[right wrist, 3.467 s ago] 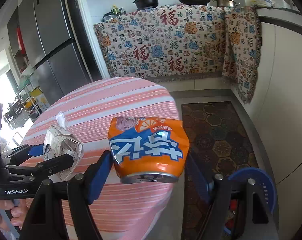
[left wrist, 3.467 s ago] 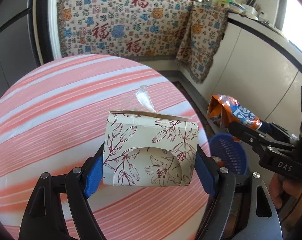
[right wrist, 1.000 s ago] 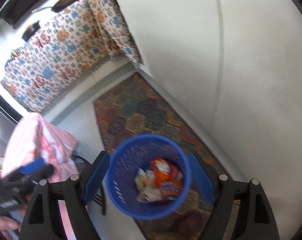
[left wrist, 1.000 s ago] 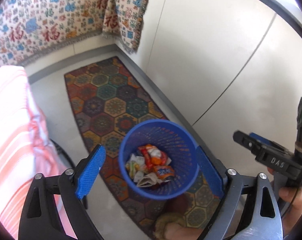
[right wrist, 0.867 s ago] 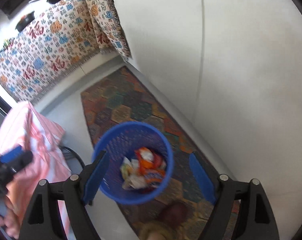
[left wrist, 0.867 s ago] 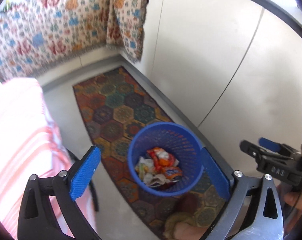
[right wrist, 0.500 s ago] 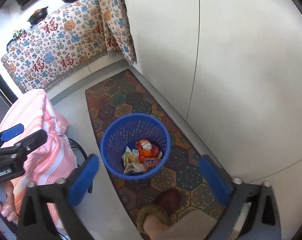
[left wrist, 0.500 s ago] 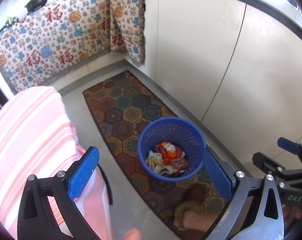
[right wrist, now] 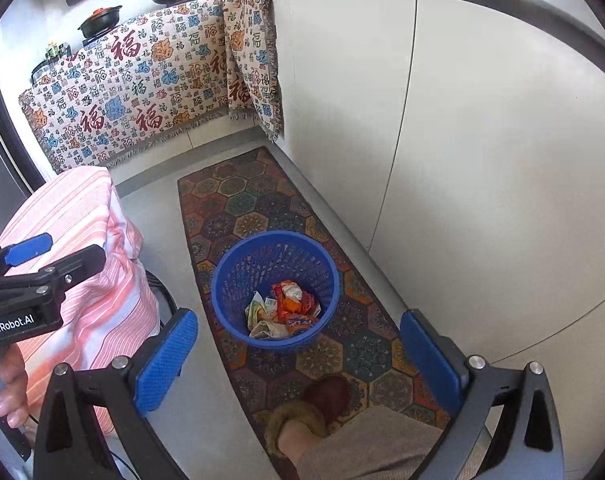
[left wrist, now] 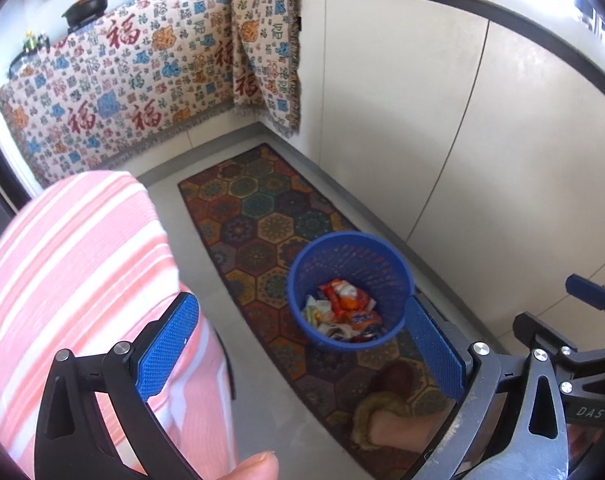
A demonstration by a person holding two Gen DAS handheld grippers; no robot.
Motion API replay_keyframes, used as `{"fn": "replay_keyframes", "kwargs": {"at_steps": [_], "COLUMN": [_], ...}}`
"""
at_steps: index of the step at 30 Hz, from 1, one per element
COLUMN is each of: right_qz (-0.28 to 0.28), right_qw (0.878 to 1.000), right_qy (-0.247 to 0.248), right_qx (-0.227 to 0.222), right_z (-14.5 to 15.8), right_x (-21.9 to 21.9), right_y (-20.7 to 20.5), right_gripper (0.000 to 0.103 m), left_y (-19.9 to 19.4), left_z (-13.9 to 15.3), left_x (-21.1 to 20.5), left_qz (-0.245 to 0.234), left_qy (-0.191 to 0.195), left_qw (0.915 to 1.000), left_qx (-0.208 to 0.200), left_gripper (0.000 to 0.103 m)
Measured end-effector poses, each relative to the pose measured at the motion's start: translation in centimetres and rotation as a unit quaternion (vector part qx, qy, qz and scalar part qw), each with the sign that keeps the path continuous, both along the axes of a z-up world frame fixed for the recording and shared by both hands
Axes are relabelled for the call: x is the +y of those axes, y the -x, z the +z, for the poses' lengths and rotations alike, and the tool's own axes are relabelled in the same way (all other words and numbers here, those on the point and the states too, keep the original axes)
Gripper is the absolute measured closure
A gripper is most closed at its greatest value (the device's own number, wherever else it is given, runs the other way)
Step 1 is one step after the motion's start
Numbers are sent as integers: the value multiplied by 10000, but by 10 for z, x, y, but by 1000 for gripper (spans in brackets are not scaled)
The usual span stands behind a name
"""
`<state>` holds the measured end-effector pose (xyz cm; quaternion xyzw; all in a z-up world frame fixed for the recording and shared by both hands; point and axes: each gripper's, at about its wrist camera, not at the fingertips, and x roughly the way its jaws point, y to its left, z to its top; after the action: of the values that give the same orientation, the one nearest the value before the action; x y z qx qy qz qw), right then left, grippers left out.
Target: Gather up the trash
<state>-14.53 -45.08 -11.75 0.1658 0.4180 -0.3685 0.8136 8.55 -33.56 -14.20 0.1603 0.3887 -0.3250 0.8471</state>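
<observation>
While both tools hang above the kitchen floor with nothing between their blue pads, the widest thing ahead of them is the white cabinet front [right wrist: 482, 152], which fills the far right side beyond the right tool [right wrist: 298, 350], and the patterned cloth [left wrist: 114, 96] draped over the counter far ahead and to the left of the left tool [left wrist: 302, 350], with pans sitting on top of it. Nearer, on the left of the left tool, the desk [left wrist: 62, 264] under its pink-and-white striped cover bulges into view, its edge just beside that tool's left pad. Running forward from below both tools is the hexagon-patterned rug [right wrist: 238, 200], lying along the foot of the cabinet. On that rug stands the blue basket [right wrist: 276, 244], upright, seen between the right tool's spread fingers and slightly left of its midline; from the left tool it sits ahead and to the right, close to the right pad [left wrist: 434, 344]. Inside the basket lies the trash [right wrist: 282, 308], a loose heap of orange, red and pale wrappers at the bottom. Below the basket, nearest the right tool, a slippered foot [right wrist: 302, 416] rests on the rug. Both tools are released, jaws wide apart; each shows at the edge of the other's view, held by a hand [right wrist: 6, 384]
</observation>
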Motion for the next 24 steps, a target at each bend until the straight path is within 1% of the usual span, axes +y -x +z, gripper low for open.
{"fn": "replay_keyframes", "kwargs": {"at_steps": [2, 6, 11, 16, 24], "right_qz": [9, 32, 68, 81, 90], "right_qw": [10000, 10000, 10000, 10000, 10000], "right_qy": [-20, -16, 3, -20, 2], "right_qx": [4, 19, 6, 29, 26], "right_z": [-1, 0, 2, 1, 2], "right_x": [1, 2, 4, 4, 6], "right_y": [0, 1, 0, 0, -1], "right_gripper": [0, 0, 0, 0, 0], "left_y": [2, -1, 0, 0, -2], "left_z": [0, 2, 4, 3, 1], "left_x": [0, 5, 5, 5, 6], "left_qz": [11, 0, 104, 194, 125], "left_qy": [-24, 67, 39, -19, 29], "left_qw": [10000, 9999, 9999, 9998, 9996], "left_qx": [-29, 125, 65, 97, 270], "left_gripper": [0, 0, 0, 0, 0]}}
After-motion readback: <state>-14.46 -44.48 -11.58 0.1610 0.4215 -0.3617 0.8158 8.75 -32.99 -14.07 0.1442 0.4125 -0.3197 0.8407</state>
